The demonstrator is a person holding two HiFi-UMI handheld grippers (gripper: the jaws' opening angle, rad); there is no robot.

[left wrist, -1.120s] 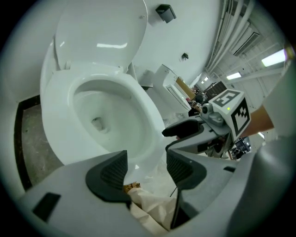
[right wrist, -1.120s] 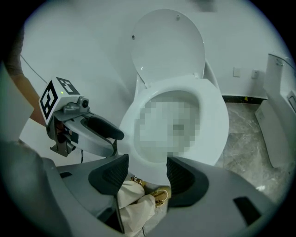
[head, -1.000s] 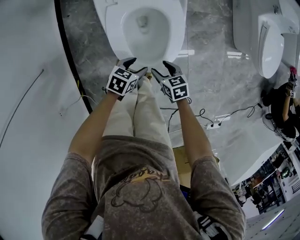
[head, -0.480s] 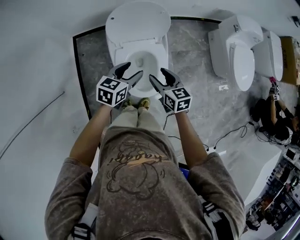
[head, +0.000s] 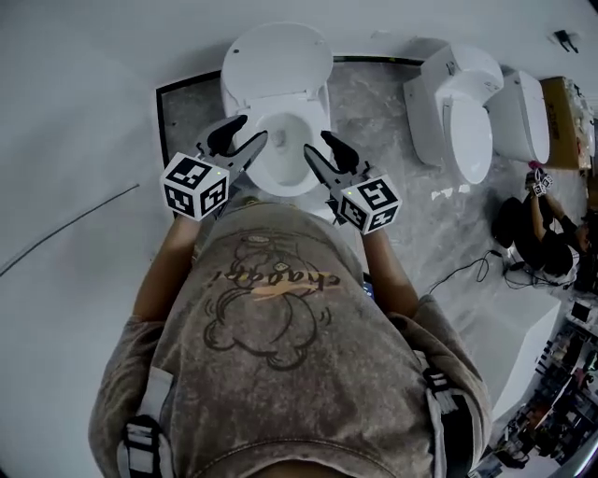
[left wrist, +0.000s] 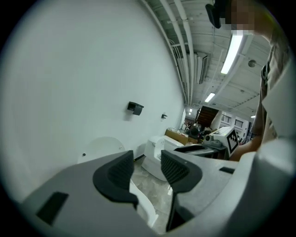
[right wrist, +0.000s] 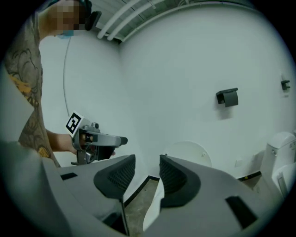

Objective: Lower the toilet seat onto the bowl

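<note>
A: Where is the toilet seat (head: 285,182) to be found?

B: It is seen lying flat on the bowl (head: 288,126), it seems, while the lid (head: 277,58) is left stood up against the wall (head: 280,11). The lowering is judged done, or nearly.

A: Why are the grippers held so?

B: The left gripper (head: 248,133) and the right gripper (head: 318,147) are held above the bowl's front, apart from it, presumably because nothing more needs touching. Their jaws have just been closing, yet a gap is kept and nothing is gripped.

A: What is hidden?

B: The seat's sides are covered by both grippers, so full contact with the rim cannot be confirmed.
</note>
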